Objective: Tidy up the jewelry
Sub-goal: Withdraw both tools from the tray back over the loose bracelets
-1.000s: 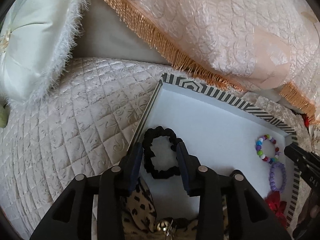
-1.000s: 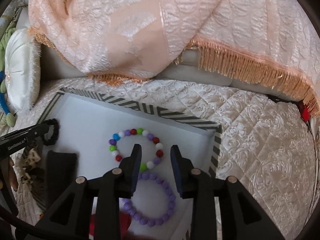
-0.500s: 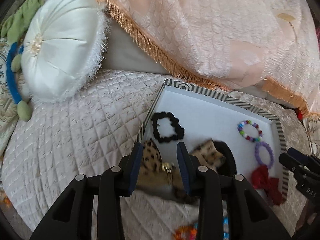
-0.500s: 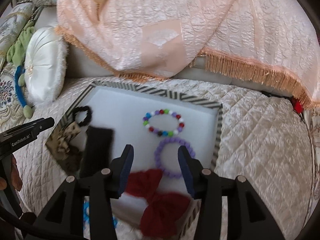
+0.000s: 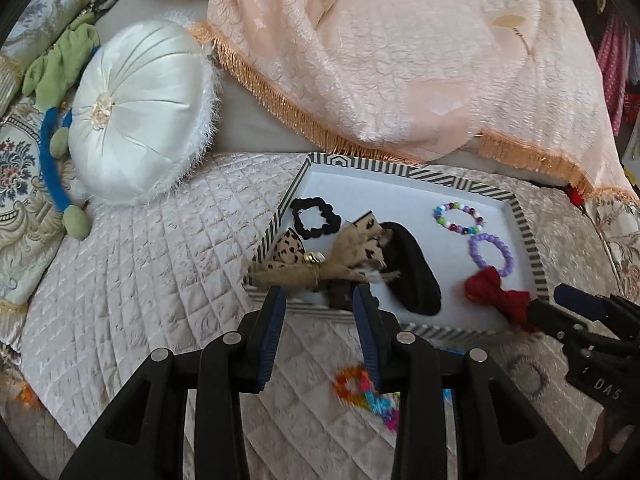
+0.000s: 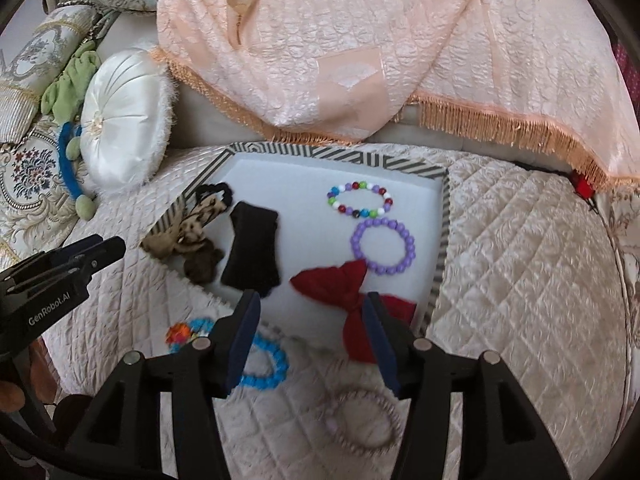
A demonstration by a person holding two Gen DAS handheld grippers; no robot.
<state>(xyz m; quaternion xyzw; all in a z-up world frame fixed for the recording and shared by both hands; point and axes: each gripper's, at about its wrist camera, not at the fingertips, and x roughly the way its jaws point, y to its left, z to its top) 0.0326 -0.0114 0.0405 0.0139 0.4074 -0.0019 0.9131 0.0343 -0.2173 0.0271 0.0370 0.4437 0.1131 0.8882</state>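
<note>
Right wrist view: I'm spreading my empty right tongs [image 6: 310,336] over the blue bracelet [image 6: 264,364], having just been opening them, to tray [image 6: 440,240] it, while my left tongs [image 5: 320,312] are hanging parted, empty.

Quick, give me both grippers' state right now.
Left gripper: open, holding nothing.
Right gripper: open, fingers just opening, nothing between them.

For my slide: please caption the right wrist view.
Open right gripper above a striped tray holding bracelets and bows.
</note>
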